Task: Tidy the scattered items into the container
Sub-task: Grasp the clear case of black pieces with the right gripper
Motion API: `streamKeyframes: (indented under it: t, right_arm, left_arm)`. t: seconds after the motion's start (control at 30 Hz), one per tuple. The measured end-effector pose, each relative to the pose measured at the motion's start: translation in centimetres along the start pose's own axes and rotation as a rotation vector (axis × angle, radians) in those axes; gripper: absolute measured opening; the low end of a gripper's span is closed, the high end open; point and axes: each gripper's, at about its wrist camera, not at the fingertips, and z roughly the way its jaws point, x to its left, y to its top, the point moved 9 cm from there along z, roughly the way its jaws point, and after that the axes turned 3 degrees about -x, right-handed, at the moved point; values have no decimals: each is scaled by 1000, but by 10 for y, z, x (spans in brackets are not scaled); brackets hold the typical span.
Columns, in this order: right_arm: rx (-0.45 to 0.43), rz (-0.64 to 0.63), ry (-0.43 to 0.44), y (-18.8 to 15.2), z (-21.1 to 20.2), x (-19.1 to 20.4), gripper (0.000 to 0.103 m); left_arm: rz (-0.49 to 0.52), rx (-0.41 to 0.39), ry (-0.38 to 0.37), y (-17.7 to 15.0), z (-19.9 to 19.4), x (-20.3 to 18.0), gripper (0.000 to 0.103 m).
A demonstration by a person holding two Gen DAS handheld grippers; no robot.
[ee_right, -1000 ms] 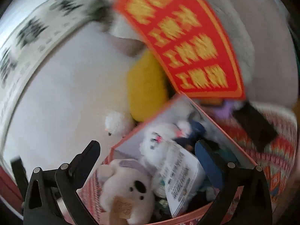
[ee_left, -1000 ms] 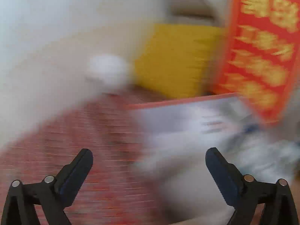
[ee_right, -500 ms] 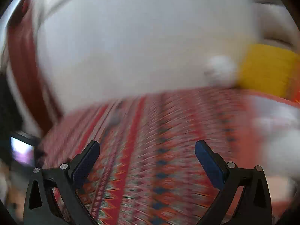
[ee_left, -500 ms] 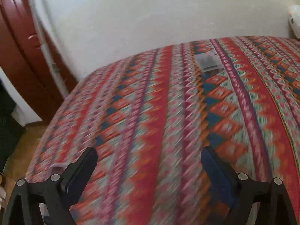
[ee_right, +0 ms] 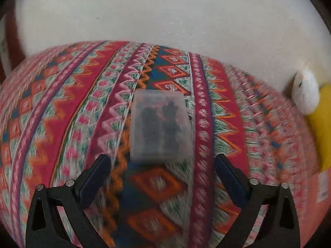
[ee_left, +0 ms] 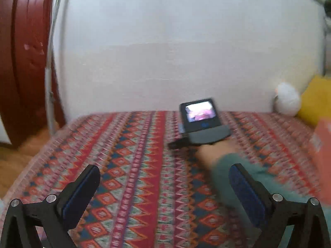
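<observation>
A small translucent plastic case (ee_right: 159,124) with dark pieces inside lies flat on the patterned bedspread (ee_right: 62,107). My right gripper (ee_right: 162,171) is open just short of it, one finger toward each near corner, not touching. My left gripper (ee_left: 165,192) is open and holds nothing, low over the bedspread (ee_left: 115,165). In the left wrist view a hand in a teal sleeve (ee_left: 225,163) holds the right tool, whose small lit screen (ee_left: 198,113) faces me and hides the case. The orange-red container shows only as an edge (ee_left: 321,142) (ee_right: 318,188) at the far right.
A white plush (ee_left: 287,101) (ee_right: 306,93) and a yellow cushion (ee_left: 316,101) (ee_right: 322,124) rest against the white wall at the right. A dark red door (ee_left: 22,62) and a pale pipe (ee_left: 49,95) stand left of the bed, with the wooden floor (ee_left: 14,161) below.
Both views swung away from the toy-filled container and red banner toward the bedspread. The right gripper came up close to the translucent case. Both grippers stayed open.
</observation>
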Motion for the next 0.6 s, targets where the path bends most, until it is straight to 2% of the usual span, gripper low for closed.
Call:
streamKeyframes:
  t: [0.03,0.07,0.17,0.3,0.43,0.6]
  right_arm:
    - [-6,23,36,4,2,2,72]
    - [-12,27,48,8,2,3,54]
    - [-12,-47,2,12,-8,8,53]
    - [-42,-1,55,10,-41,-5,53]
    - [-112,54,121,5,-110,-44,53]
    - [-214,59,87,-39,-239,-132,54]
  left_arm:
    - [-33,3,-16,1,-2,4,103]
    - [-58,7,-20,2,-3,9,103]
    - [-114,9,-26,7,-3,24,103]
    - [-172,-12,-30,11,-9,36,102]
    - [-205,-13,-49,8,-12,36,102]
    - [-158,-6,-97,1,-19,10,102]
